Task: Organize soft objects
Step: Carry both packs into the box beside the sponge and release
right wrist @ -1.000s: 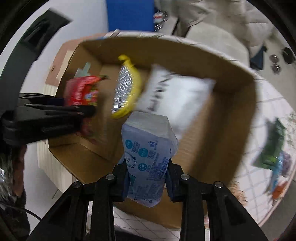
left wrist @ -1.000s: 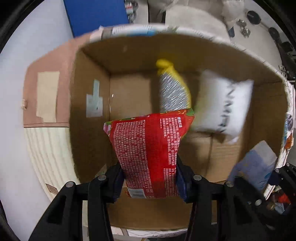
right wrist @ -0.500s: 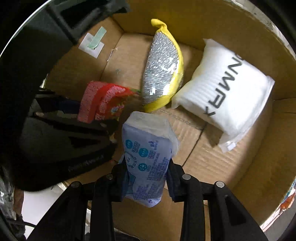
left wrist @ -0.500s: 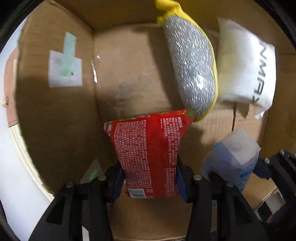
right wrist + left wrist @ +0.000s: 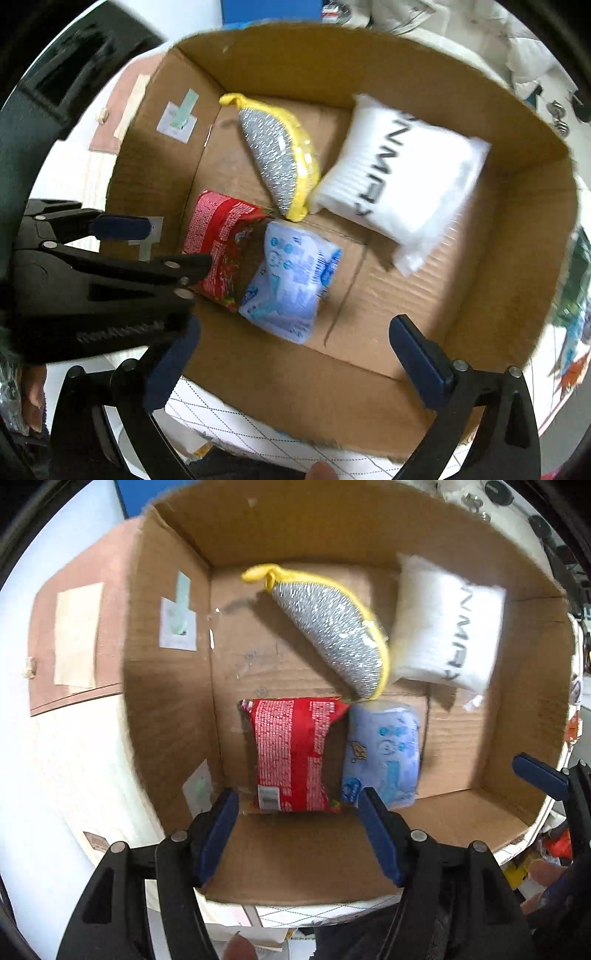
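Note:
An open cardboard box (image 5: 170, 709) (image 5: 517, 258) holds several soft items. A red snack packet (image 5: 293, 753) (image 5: 221, 247) lies on the box floor beside a light blue tissue pack (image 5: 384, 749) (image 5: 291, 284). A silver and yellow scouring pad (image 5: 332, 635) (image 5: 280, 155) and a white pouch with black letters (image 5: 447, 627) (image 5: 402, 170) lie farther back. My left gripper (image 5: 297, 808) is open and empty above the box's near edge, just short of the red packet. My right gripper (image 5: 291, 332) is open and empty, just short of the tissue pack.
The box stands on a white checked cloth (image 5: 236, 424). A pale wooden surface with a brown panel (image 5: 77, 635) lies left of the box. Coloured packets (image 5: 576, 280) lie outside at the right. A blue object (image 5: 269, 11) stands behind the box.
Both grippers have opened and let go: the red packet and the tissue pack now lie on the box floor. Both grippers have pulled back toward the box's near edge.

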